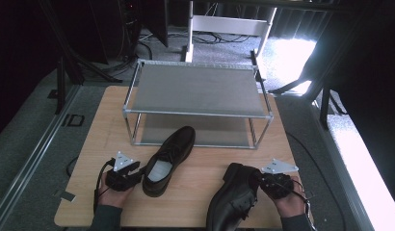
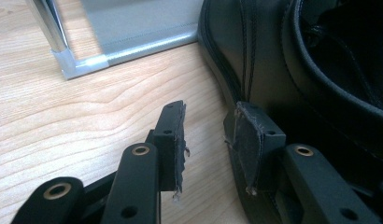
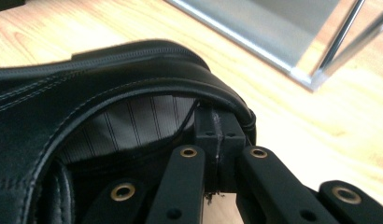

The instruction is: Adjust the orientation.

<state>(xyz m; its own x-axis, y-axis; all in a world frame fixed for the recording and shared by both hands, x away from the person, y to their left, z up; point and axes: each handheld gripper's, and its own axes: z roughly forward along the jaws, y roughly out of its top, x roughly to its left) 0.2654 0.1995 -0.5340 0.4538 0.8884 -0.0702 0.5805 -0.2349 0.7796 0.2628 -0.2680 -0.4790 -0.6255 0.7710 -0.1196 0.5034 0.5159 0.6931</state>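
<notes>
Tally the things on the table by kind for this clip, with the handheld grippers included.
Black leather shoes: 2, the left shoe and the right shoe.
Two-tier metal shoe racks: 1, the shoe rack.
Handheld grippers: 2, the left gripper and the right gripper.
Total: 5.
</notes>
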